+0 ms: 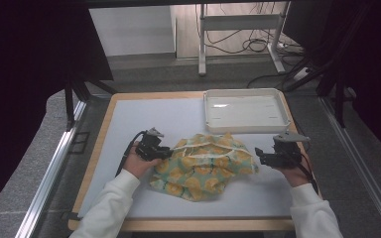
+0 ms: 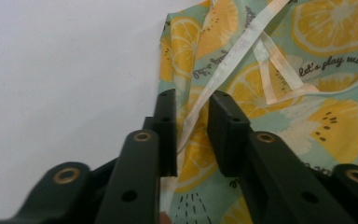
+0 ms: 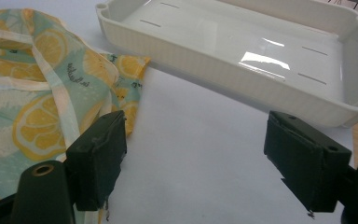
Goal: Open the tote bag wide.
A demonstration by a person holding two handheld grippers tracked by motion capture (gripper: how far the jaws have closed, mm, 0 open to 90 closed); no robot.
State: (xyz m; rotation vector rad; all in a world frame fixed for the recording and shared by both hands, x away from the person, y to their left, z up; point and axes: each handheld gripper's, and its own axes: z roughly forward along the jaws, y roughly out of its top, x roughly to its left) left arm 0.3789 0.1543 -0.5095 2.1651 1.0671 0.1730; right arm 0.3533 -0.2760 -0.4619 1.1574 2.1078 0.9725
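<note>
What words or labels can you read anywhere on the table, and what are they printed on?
"let's play with": script on the lemon-print cloth, right side of the left gripper view; it runs off the edge of the picture.
Other script on the cloth, by the white tape and in the right gripper view: too blurred or tilted to read.
White tray: no text.

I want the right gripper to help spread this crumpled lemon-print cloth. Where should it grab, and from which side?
Probably the pointed corner of the lemon-print cloth nearest the white plastic tray. It lies flat and free on the white table, so the open right gripper could slide in low from the cloth's right side.
</note>
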